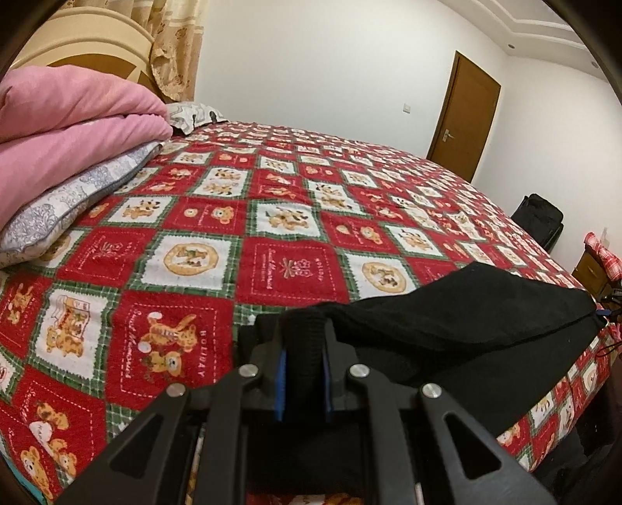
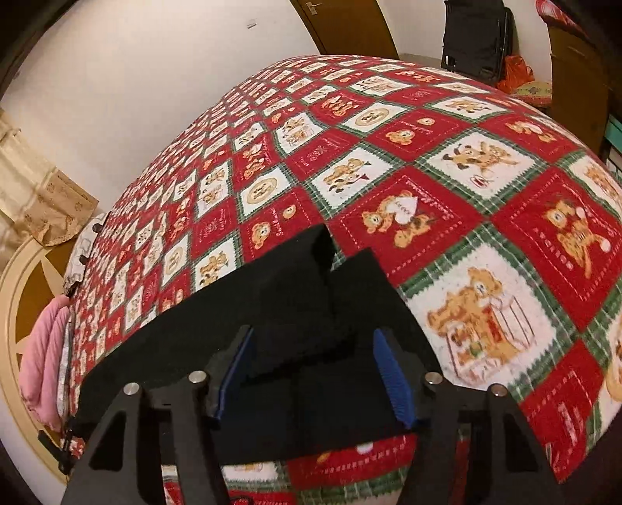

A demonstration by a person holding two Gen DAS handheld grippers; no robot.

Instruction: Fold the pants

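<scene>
While the black fabric pants (image 1: 466, 330) on the red patchwork bedspread (image 1: 272, 217) are pinched by the left gripper (image 1: 304, 349), the right gripper (image 2: 311, 369), jaws wide, should be withdrawn cleanly.

My left wrist camera sits just behind my left claw (image 1: 304, 361) and looks forward and down along its fingers, close over the near edge of the bed (image 1: 272, 217). It faces across the quilt toward the door (image 1: 464, 116) at one o'clock, with the pink bedding (image 1: 74, 120) at ten o'clock. My right wrist camera rides behind my right claw (image 2: 311, 373), tilted more steeply down and rolled, very near the black pants (image 2: 283, 310). Its door (image 2: 346, 23) stands at twelve o'clock, its pink bedding (image 2: 42, 369) at eight. Both views share the pants (image 1: 466, 330), the quilt, the door and the black bag (image 2: 474, 37).
</scene>
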